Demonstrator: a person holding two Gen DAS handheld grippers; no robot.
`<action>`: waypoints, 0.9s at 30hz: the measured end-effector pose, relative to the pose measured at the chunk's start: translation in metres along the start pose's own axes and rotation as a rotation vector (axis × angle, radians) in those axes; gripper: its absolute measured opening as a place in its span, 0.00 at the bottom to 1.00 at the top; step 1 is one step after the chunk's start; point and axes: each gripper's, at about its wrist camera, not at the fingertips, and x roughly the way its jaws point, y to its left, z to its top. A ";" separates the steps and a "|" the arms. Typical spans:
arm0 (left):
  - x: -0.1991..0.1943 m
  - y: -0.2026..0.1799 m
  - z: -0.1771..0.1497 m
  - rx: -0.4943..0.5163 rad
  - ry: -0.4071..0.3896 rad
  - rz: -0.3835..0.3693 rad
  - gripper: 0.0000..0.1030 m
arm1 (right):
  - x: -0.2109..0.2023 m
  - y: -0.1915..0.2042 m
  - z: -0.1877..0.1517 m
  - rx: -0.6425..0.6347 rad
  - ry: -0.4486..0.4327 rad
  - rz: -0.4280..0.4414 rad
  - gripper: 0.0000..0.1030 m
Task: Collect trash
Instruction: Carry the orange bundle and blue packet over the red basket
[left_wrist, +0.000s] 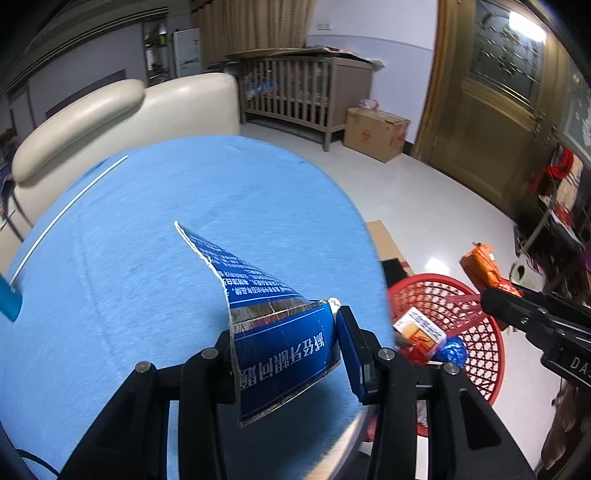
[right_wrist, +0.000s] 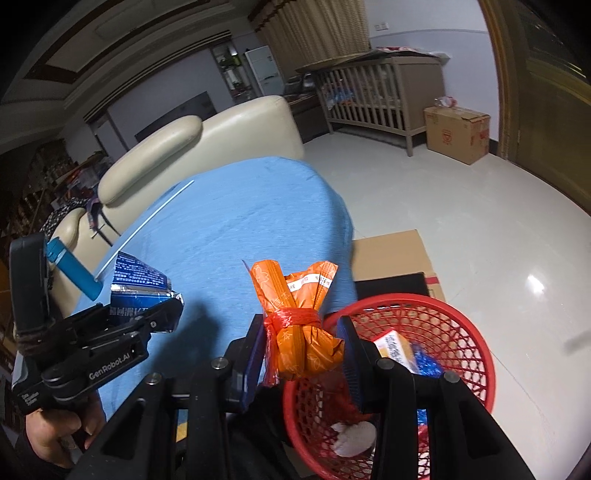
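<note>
The red basket (right_wrist: 458, 321) beside the table (right_wrist: 240, 221) holds a small box (right_wrist: 393, 345), blue foil (right_wrist: 424, 363) and a white wad (right_wrist: 351, 437). Over its rim, the right tool (right_wrist: 303, 354) is clamped on an orange packet (right_wrist: 303, 347). Over the table, the left tool (left_wrist: 284, 350) grips a torn blue carton (left_wrist: 273, 332).

The left hand-held gripper (right_wrist: 168, 306) was matte black with blue pads, silver screws and white "GenRobot.AI" lettering; a bare-skinned hand (right_wrist: 55, 432) held it.
</note>
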 end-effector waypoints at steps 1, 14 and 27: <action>0.001 -0.005 0.001 0.009 0.004 -0.006 0.43 | -0.001 -0.003 -0.001 0.005 0.000 -0.004 0.40; 0.010 -0.047 0.011 0.094 0.029 -0.063 0.43 | -0.015 -0.042 -0.006 0.048 0.002 -0.079 0.40; 0.017 -0.072 0.011 0.132 0.052 -0.106 0.43 | -0.025 -0.068 -0.012 0.085 0.008 -0.140 0.40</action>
